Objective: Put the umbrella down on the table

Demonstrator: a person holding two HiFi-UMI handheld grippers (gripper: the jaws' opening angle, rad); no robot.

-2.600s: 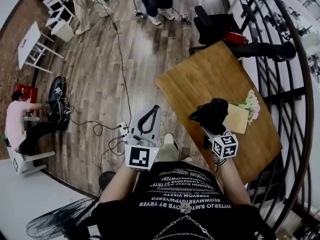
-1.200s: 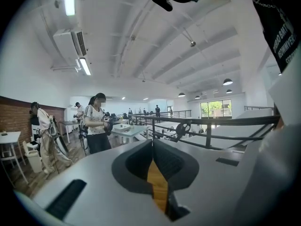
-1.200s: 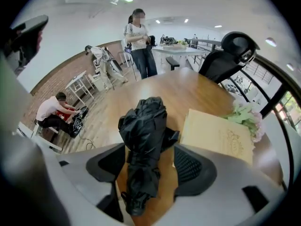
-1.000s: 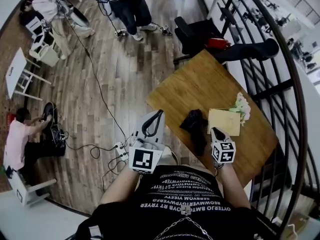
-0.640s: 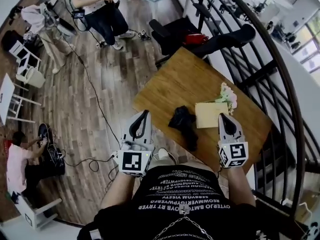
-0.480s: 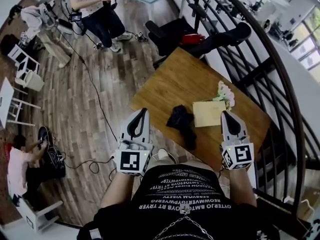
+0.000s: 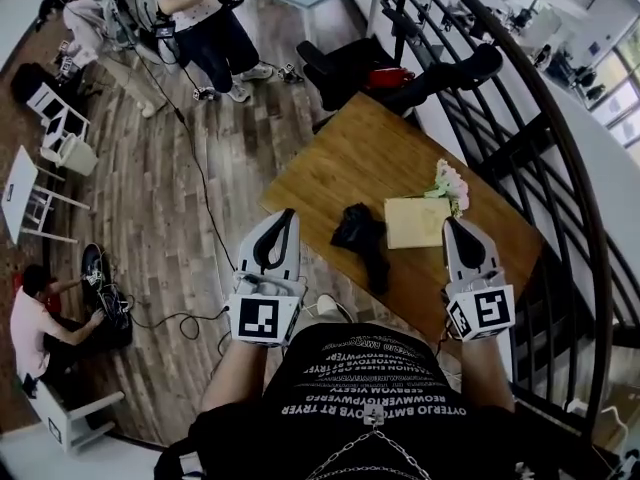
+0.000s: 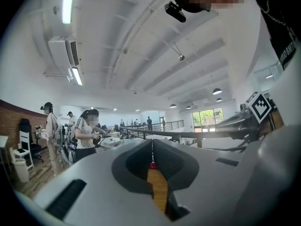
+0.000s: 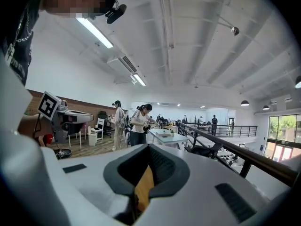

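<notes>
Right, sweeping from the left: well off the bench's left side a seated person point(image 7: 28, 320) is down on the wooden floor point(image 7: 200, 168). A white stool point(image 7: 22, 180) stands further back. Beyond the bench's far left corner, two standing people point(image 7: 205, 18) are busy with gear. A black cable point(image 7: 195, 183) trails over the floor towards the bench's near left edge.

And there's my left gripper point(image 7: 287, 214), held up with its tip showing at that near left edge of the bench point(image 7: 370, 153), marker cube point(image 7: 258, 318) facing up at me. Looking along it, the fingers point(image 8: 123, 169) are clenched tip to tip with nothing between them. Only a strip of brown wood shows through the hollow behind the tips.

Now the umbrella point(image 7: 358, 240): black, folded, lying flat on the bench close to its near left edge, with no fingers on it. Just right of it on the bench sits a tan pad point(image 7: 418, 222), and pink-and-white flowers point(image 7: 450, 183) lie at the bench's right side, by the pad's far corner.

Then my right gripper point(image 7: 453, 224), up over the bench's near right part and apart from the umbrella. Its fingers are pressed together too, gripping nothing at all. Past the bench's right side runs the dark railing point(image 7: 585, 183).
</notes>
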